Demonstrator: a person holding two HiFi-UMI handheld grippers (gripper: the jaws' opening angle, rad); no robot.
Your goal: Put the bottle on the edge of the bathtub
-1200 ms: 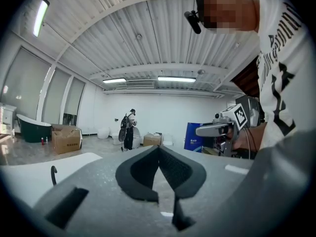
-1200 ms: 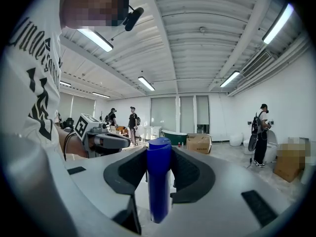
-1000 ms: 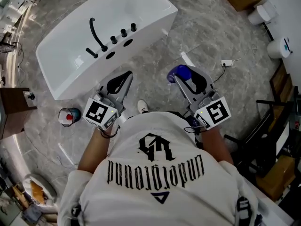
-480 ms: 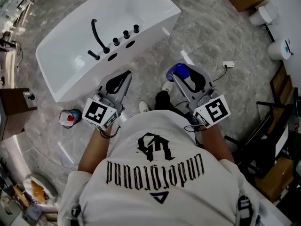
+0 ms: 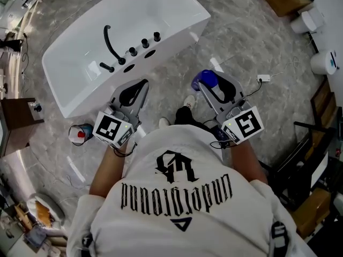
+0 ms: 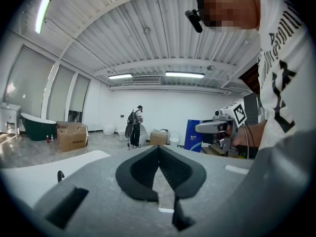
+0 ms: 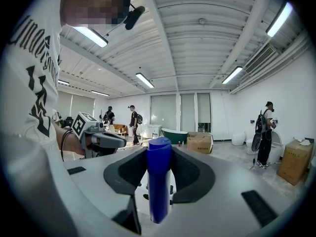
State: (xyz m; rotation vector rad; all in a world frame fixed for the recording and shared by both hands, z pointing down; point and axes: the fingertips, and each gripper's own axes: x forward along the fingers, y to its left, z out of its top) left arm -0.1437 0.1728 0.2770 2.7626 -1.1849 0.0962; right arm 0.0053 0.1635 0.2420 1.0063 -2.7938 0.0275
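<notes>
Clamping the blue bottle (image 5: 205,78), the right gripper (image 5: 210,87) hangs near the bathtub (image 5: 171,36); bring it over the flat ledge (base down) before releasing. The left gripper (image 5: 140,87) is closed and empty.

One white bathtub (image 5: 177,9) carries one curved black faucet (image 5: 110,39) and three black knobs (image 5: 144,43). One blue bottle (image 5: 206,78) is there, plus two tongs: left tongs (image 6: 159,149) and right tongs (image 5: 210,85).

Bathtub (image 5: 166,12) glossy white, smooth; bottle (image 7: 159,181) glossy blue plastic; floor (image 5: 246,42) polished grey marble look; faucet (image 5: 111,43) matt black.
</notes>
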